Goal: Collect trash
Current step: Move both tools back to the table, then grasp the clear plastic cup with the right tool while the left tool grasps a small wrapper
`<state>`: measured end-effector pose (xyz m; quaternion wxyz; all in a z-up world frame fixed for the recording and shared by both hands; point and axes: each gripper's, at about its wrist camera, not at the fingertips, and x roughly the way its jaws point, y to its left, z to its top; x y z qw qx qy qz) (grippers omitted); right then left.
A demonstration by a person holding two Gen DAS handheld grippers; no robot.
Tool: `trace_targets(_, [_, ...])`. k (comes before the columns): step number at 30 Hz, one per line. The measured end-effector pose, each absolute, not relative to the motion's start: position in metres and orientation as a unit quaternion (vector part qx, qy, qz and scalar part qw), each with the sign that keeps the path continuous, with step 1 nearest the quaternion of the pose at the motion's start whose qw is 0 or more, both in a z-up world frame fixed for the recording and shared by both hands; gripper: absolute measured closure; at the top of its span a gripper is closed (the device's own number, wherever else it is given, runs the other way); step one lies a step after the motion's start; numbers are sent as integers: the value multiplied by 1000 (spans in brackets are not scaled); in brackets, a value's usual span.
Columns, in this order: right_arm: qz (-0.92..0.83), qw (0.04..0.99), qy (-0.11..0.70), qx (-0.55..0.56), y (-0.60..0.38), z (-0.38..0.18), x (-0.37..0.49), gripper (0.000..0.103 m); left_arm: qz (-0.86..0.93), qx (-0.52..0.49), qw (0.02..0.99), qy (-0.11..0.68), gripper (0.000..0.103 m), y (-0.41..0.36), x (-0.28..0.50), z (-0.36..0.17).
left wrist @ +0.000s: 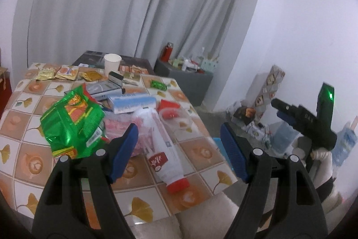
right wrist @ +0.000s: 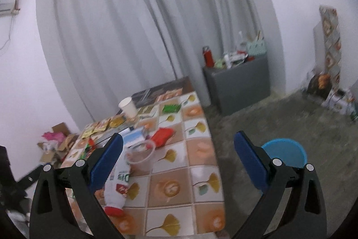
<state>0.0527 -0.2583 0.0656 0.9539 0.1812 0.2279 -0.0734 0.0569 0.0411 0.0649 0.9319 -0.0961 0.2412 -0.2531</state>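
The trash here is mostly the white plastic bottle with the red cap (left wrist: 165,155), lying on its side near the front edge of the tiled-pattern table (left wrist: 29,109), cap pointing toward us. Right behind it sit a clear round plastic container (left wrist: 176,118) and a crinkly green foil snack bag (left wrist: 71,124), with a pale blue cardboard box (left wrist: 132,103) further back. A white paper cup (left wrist: 111,64) stands at the far end.

Our left gripper (left wrist: 179,145) has its blue pads spread wide with nothing between them, hovering just over the bottle. The right gripper (right wrist: 179,160) is also released and empty, off by the table's right edge, with the round blue bin (right wrist: 284,152) on the floor just beyond it.

We'd say the step in hand is grabbing that bottle. Best bet: come down across the middle of the body, not the tapered cap end, since it's round and will probably roll or squirt out of the pads. The pink wrapper (left wrist: 143,129) is tucked against it, so we'd keep the left pad clear of that. The bin looks close, so the carry should be short.
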Motion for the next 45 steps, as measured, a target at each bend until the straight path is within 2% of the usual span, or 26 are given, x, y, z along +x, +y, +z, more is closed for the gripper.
trace_targets(6, [-33,939,259,222,-263,46,76,9,-201,8,947,251,35,10,73,49])
trace_targets(9, [-25,935,274,223,-263,37,87,10,-142,166,948,230,36,-17,74,32])
trace_targets(14, [-1,928,294,228,-259,23,105,10,-110,342,902,241,37,-38,83,-9])
trace_targets(20, [37,906,333,260,-254,2,142,13,-86,446,860,232,37,-47,101,-37])
trace_targets(28, [74,860,378,335,-257,-26,193,22,-72,534,818,201,40,-64,112,-69])
trace_targets(35, [90,837,411,350,-250,-44,228,29,-77,580,790,185,43,-68,108,-82])
trace_targets(39, [93,829,419,358,-249,-50,236,31,-96,592,780,176,43,-70,98,-84])
trace_targets(45, [89,822,427,366,-251,-56,241,40,-88,592,781,176,43,-73,103,-82])
